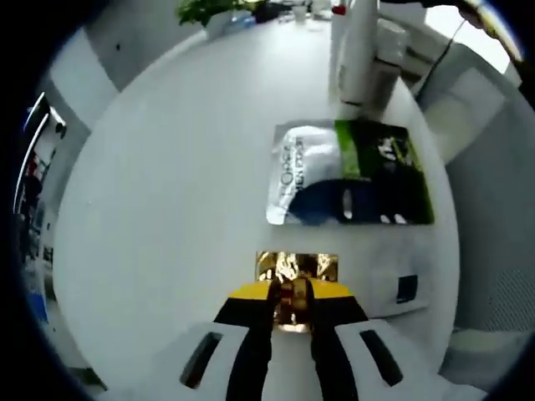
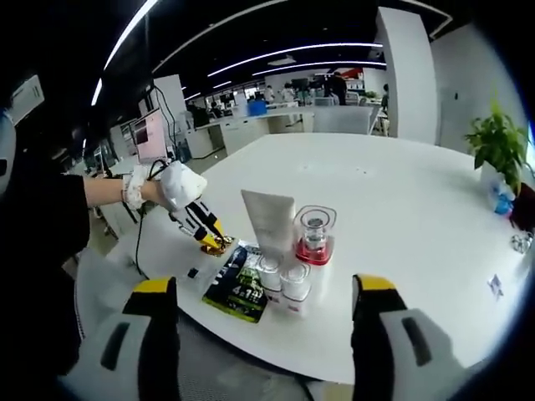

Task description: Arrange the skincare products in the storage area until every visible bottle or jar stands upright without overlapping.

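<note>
My left gripper (image 1: 292, 305) is shut on a small shiny gold item (image 1: 297, 269) low over the white table (image 1: 167, 209). Just beyond it a silver, green and blue sachet (image 1: 351, 174) lies flat. Behind the sachet stand a white tube (image 1: 359, 50) and a pale bottle (image 1: 389, 71). In the right gripper view, a gloved hand holds the left gripper (image 2: 209, 234) with the gold item (image 2: 221, 245) beside the sachet (image 2: 238, 290). The white tube (image 2: 269, 220), a clear bottle with a red base (image 2: 315, 238) and two small white bottles (image 2: 282, 280) stand upright together. My right gripper (image 2: 267, 334) hangs open near the table edge.
A potted plant (image 2: 500, 142) stands at the table's far right edge, with small items beside it. A small dark label (image 1: 407, 288) lies near the sachet. A person's dark sleeve (image 2: 50, 217) reaches in from the left. Desks and monitors stand behind the table.
</note>
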The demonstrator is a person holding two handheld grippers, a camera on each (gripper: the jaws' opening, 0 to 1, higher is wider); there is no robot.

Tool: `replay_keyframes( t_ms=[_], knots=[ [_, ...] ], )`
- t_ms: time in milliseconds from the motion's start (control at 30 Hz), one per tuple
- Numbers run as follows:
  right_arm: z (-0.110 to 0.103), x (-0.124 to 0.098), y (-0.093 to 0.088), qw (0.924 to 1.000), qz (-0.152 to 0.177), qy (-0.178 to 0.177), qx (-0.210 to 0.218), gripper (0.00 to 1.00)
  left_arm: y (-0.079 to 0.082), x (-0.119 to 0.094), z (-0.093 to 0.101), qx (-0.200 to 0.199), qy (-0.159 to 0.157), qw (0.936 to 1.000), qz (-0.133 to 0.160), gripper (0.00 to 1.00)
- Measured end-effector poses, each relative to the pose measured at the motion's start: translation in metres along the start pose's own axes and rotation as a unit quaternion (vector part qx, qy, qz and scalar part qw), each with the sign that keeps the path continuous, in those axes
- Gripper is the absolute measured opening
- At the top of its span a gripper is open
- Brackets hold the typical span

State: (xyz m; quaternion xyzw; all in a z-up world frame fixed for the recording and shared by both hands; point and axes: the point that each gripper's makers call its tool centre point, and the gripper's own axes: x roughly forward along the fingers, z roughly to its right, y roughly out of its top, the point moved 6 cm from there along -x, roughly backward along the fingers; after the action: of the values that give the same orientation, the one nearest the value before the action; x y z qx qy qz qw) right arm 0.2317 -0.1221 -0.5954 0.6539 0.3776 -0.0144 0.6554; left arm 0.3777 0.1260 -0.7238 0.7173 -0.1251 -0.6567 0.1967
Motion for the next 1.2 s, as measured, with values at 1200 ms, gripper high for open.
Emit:
replay_keyframes(
  t_ms=[1200],
  knots=[
    [0.002,-0.01,-0.009,0.9999,-0.007,-0.012,0.008,0.86,0.027,0.019,0.013,0.02,-0.053,0.9984,0.006,0.23]
  ],
)
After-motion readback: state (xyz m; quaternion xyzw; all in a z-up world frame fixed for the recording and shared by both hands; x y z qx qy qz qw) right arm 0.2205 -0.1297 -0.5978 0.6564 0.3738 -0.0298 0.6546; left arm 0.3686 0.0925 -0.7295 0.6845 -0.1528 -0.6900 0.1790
